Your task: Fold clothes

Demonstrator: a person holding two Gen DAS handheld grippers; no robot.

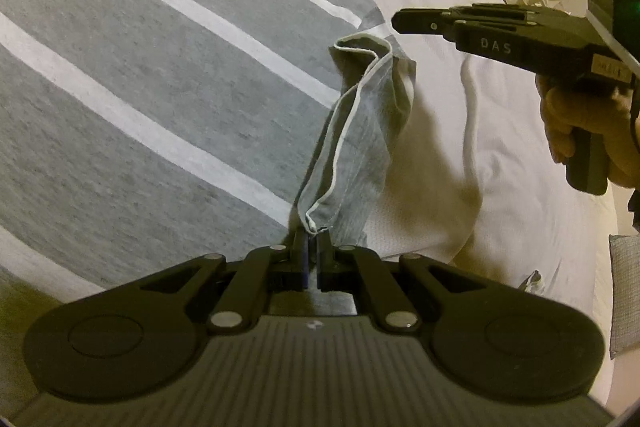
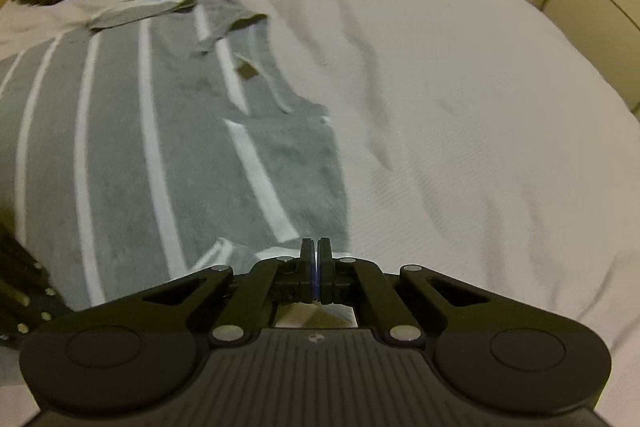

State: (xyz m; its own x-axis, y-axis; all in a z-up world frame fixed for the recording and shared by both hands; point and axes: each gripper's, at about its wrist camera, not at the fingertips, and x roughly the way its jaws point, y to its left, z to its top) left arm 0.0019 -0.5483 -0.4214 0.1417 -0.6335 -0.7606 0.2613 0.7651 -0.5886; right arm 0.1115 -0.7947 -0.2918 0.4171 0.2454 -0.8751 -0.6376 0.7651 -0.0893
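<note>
A white bed (image 2: 460,107) carries the grey striped shirt (image 1: 160,87), spread flat for folding. The left gripper (image 1: 312,239) pinches the sleeve (image 1: 356,131) hem tight, lifting it, probably to fold inward. The right gripper (image 2: 315,251), fingers together and apparently empty, hovers at the shirt's edge.

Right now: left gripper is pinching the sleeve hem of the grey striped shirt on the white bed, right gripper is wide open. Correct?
Not quite. The right gripper is shut, jaws pressed together with nothing visible between them, as the right wrist view shows. The rest stands: the left gripper pinches the sleeve hem of the grey striped shirt on the white bed.
</note>
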